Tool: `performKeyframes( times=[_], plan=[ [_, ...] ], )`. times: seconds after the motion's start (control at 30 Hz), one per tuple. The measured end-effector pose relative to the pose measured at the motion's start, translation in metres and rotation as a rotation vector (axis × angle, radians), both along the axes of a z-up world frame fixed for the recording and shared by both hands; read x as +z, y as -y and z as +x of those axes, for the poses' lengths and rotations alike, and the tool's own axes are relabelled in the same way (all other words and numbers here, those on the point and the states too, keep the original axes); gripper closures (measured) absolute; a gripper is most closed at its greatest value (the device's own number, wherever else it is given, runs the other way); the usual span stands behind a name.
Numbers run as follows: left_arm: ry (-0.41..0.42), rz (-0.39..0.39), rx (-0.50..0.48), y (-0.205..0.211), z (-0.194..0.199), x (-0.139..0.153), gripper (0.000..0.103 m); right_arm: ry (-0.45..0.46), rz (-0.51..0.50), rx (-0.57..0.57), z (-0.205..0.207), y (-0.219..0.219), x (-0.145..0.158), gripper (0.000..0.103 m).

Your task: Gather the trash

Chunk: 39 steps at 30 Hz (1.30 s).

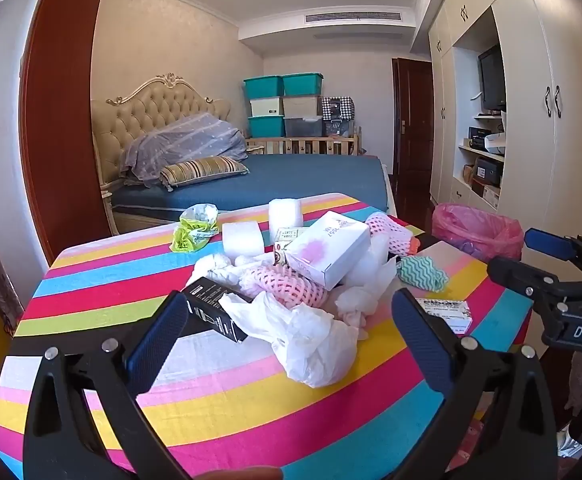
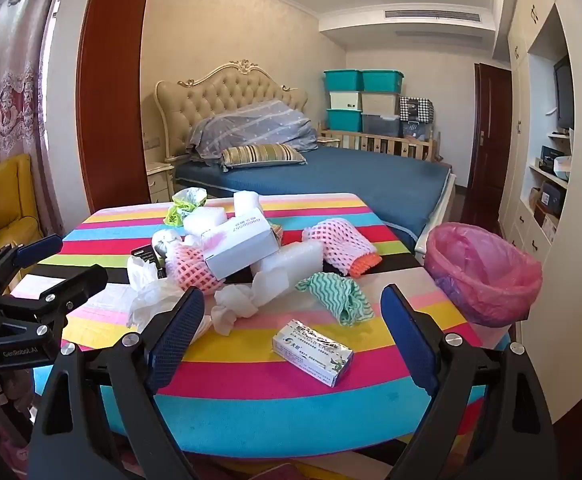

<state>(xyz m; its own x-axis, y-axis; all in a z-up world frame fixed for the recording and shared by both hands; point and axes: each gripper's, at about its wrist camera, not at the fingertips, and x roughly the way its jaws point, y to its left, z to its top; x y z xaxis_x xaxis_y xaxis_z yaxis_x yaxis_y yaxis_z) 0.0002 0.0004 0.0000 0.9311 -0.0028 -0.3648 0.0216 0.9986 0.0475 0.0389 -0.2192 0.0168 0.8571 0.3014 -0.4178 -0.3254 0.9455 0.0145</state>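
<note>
Trash lies heaped on a table with a striped cloth point(image 1: 227, 404) point(image 2: 251, 396). A crumpled white plastic bag point(image 1: 303, 340) lies just ahead of my open, empty left gripper point(image 1: 291, 340), beside a black box point(image 1: 215, 308). A white carton point(image 1: 327, 248) point(image 2: 239, 248) rests on pink foam nets point(image 1: 287, 284) point(image 2: 343, 244). My right gripper point(image 2: 293, 332) is open and empty above a small silver medicine box point(image 2: 313, 352). A green-white wavy cloth point(image 2: 339, 296) point(image 1: 423, 272) lies past it. A bin with a pink liner point(image 2: 487, 272) point(image 1: 479, 232) stands off the table's right edge.
White foam pieces point(image 1: 243, 238) point(image 2: 291, 258) and a yellow-green bag point(image 1: 193, 228) point(image 2: 183, 204) lie at the far side. A blue bed point(image 1: 291, 176) is behind the table, a white wardrobe point(image 1: 531, 120) on the right, a yellow chair point(image 2: 7, 200) on the left.
</note>
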Motion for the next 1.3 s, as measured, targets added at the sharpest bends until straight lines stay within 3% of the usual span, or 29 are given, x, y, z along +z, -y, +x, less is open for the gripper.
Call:
performKeyframes(
  times=[1.3],
  plan=[
    [-0.023,-0.002,-0.004,0.0026,-0.0001,-0.0040,0.004,-0.056,0.039,0.000,0.0069,0.0031,-0.0071,0.019]
  ],
)
